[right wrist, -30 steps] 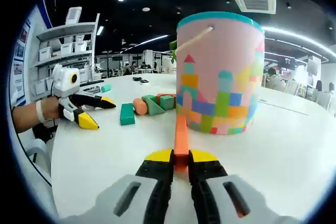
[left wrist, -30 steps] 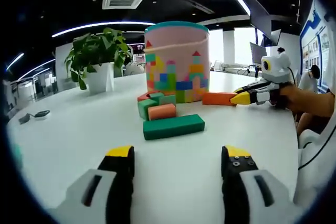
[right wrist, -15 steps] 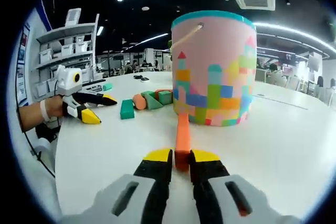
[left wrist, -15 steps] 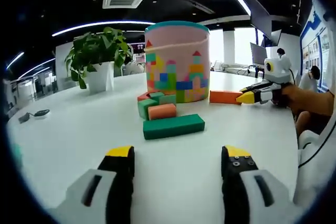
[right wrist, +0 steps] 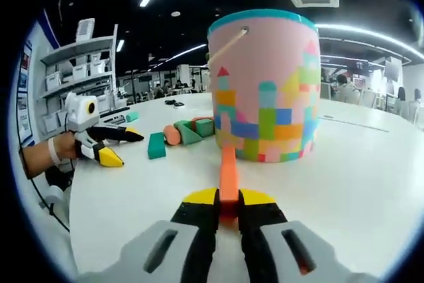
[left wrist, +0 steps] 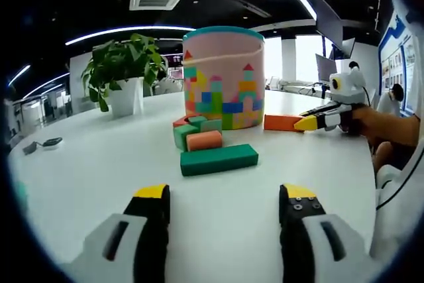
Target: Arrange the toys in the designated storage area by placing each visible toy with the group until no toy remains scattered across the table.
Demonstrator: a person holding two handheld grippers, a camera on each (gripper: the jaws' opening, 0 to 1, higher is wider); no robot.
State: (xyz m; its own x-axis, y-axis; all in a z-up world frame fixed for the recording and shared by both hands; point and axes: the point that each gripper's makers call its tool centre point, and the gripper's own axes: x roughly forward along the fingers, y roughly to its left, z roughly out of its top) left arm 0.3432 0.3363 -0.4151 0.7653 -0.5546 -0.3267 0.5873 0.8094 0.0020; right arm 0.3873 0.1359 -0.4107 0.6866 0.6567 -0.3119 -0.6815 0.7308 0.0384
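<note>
- Against the frame of half a second before, the right gripper [right wrist: 220, 198] sat a touch closer to the bucket [right wrist: 265, 86], which loomed slightly larger in the right gripper view; the left gripper view had hardly changed.
- The right gripper was clamped narrow on one end of an orange block [right wrist: 228, 173], whose far end pointed at the bucket's base and stopped just short of it.
- In the left gripper view the same block [left wrist: 281, 122] lay low over the table [left wrist: 218, 217], just right of the bucket [left wrist: 223, 77], held by the right gripper [left wrist: 306, 123].
- The left gripper [left wrist: 224, 197] stood wide open and held nothing, low over bare table; in the right gripper view it [right wrist: 112, 146] was well apart from the blocks, a hand [right wrist: 65, 145] behind it.
- Open white table lay between the left gripper and a long green block [left wrist: 218, 160], the nearest toy.
- Behind that block, a salmon block [left wrist: 204, 140] and green blocks [left wrist: 196, 128] were bunched against the bucket's foot.
- A potted plant [left wrist: 122, 74] stood to the left of the bucket, well apart from the toys.
- In the right gripper view the table edge curved close past the left gripper; to the right of the bucket the table was open.
- Shelves [right wrist: 79, 64] stood beyond the table edge.
</note>
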